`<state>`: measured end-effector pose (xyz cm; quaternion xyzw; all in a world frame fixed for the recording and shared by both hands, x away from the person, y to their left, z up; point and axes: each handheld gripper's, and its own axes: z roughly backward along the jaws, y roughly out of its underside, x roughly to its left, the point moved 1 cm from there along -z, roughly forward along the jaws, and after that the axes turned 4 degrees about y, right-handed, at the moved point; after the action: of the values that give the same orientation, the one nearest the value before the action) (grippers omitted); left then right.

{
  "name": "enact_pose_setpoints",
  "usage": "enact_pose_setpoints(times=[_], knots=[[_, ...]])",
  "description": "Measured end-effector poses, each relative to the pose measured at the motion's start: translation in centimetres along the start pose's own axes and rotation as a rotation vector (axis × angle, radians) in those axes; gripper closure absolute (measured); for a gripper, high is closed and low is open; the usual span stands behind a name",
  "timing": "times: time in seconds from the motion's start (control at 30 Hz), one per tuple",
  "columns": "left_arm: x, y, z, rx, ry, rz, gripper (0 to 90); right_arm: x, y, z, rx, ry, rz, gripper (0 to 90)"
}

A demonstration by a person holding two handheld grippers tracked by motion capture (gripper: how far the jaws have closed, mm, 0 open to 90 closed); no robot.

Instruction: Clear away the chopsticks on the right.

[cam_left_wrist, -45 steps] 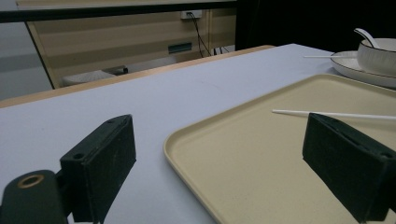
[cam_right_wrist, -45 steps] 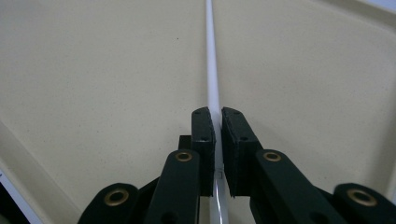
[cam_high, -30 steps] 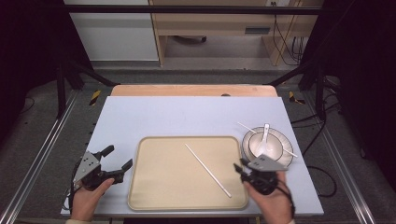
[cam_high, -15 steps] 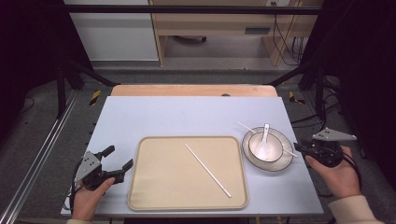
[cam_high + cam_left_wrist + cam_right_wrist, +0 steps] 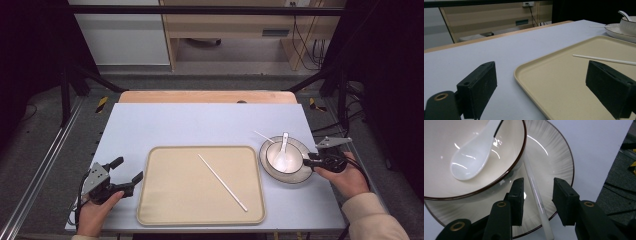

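- The right tongs (image 5: 536, 202) sit at the 3 o'clock edge of the round white ribbed ceramic plate (image 5: 300, 175), pointing in toward 9 o'clock.
- Their jaws have just been opening and now stand partly apart, one on each side of a thin white chopstick (image 5: 537, 200) without pressing on it; nothing is held.
- This chopstick lies on the plate's rim, tucked against the white bowl with a dark rim line (image 5: 474, 192), in which a white ceramic soup spoon (image 5: 471, 157) rests.
- In the right gripper view the chopstick's long axis runs nearly straight away from the tongs, from 6 o'clock up to 12 o'clock, so the jaws straddle it crosswise near its close end; I judge a plain closing would catch it.
- A second thin white chopstick (image 5: 222, 182) lies diagonally on the beige rectangular plastic tray (image 5: 150, 210) at the middle of the pale blue worktop (image 5: 200, 125).
- The left tongs (image 5: 127, 175) rest on the worktop at the tray's 9 o'clock side, jaws wide apart and empty, well away from the plate.
- The right hand (image 5: 347, 180) is clearly the nearer one to the chopstick on the plate.
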<state>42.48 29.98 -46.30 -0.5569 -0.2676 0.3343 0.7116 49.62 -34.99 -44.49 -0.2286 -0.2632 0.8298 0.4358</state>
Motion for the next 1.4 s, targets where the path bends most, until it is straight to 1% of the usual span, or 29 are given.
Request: enact_pose_setpoints(times=[0.07,0.13,0.23,0.3,0.37,0.4,0.47,0.5,0.53,0.6,0.63,0.73,0.83,0.87,0.9,0.93,0.97,1.03,1.07,1.1,1.13,1.23,1.3,1.4], knots=[[0.0,0.0,0.0,0.002,0.001,0.001,9.6,0.0,0.0,-0.4,0.019,-0.001,0.002,63.1],[0.0,0.0,-0.1,0.005,0.002,0.000,9.6,0.1,0.1,-0.6,0.021,-0.010,0.016,65.7],[0.0,0.0,-0.1,0.006,0.004,-0.002,9.6,0.1,0.1,-0.7,0.021,-0.020,0.040,72.4],[0.0,0.0,-0.1,0.006,0.004,-0.002,9.7,0.2,0.2,-0.7,0.023,-0.021,0.049,76.1],[0.0,0.0,-0.1,0.007,0.004,-0.001,9.7,0.3,0.2,-0.7,0.023,-0.032,0.051,79.8],[0.0,0.0,-0.1,0.007,0.005,-0.001,9.7,0.3,0.3,-0.6,0.024,-0.033,0.063,81.1],[0.0,0.0,-0.1,0.006,0.005,0.000,9.7,0.4,0.5,-0.5,0.023,-0.035,0.059,83.3],[0.0,0.0,-0.1,0.006,0.004,0.000,9.7,0.3,0.5,-0.4,0.021,-0.024,0.048,83.7],[0.0,0.0,-0.1,0.006,0.004,0.000,9.7,0.3,0.6,-0.3,0.020,-0.024,0.054,83.8],[0.0,0.0,-0.1,0.005,0.003,-0.004,9.7,0.3,0.7,0.0,0.000,-0.020,0.040,84.0],[0.0,0.0,-0.1,0.005,0.003,0.000,9.7,0.3,0.8,0.1,-0.004,-0.010,0.033,84.0],[0.0,0.0,-0.1,0.005,0.002,0.001,9.7,0.4,0.8,0.7,-0.035,0.013,-0.011,84.1],[0.0,0.0,0.0,0.005,0.001,0.001,9.7,0.5,0.5,1.5,-0.067,0.044,-0.048,84.1],[0.0,0.0,0.0,0.005,0.001,0.001,9.7,0.5,0.3,1.9,-0.083,0.064,-0.073,84.1],[0.0,0.0,0.0,0.003,0.000,0.001,9.7,0.5,0.1,2.2,-0.094,0.079,-0.085,84.1],[0.0,0.0,0.0,0.003,0.001,0.002,9.7,0.5,0.0,2.6,-0.110,0.094,-0.108,84.1],[0.0,0.0,0.0,0.003,0.000,0.002,9.7,0.6,-0.3,3.1,-0.132,0.109,-0.131,84.1],[0.1,0.0,0.0,0.001,0.000,0.003,9.7,0.9,-0.8,3.9,-0.155,0.124,-0.141,84.1],[0.1,0.0,0.0,0.001,0.000,0.003,9.7,1.3,-1.1,4.4,-0.172,0.120,-0.151,84.1],[0.1,0.0,0.0,0.001,-0.001,0.003,9.7,1.6,-1.4,4.8,-0.186,0.120,-0.141,84.1],[0.1,0.0,0.0,0.004,0.000,0.001,9.7,2.2,-1.7,5.2,-0.197,0.114,-0.143,84.0],[0.1,0.0,0.1,0.003,0.001,0.001,9.7,4.3,-2.9,6.2,-0.227,0.106,-0.107,84.1],[0.0,0.0,0.1,0.002,0.001,-0.001,9.7,5.7,-3.6,6.6,-0.244,0.091,-0.095,84.0],[0.0,-0.1,0.1,0.000,0.000,-0.001,9.7,7.9,-4.6,6.8,-0.251,0.060,-0.083,84.0]])
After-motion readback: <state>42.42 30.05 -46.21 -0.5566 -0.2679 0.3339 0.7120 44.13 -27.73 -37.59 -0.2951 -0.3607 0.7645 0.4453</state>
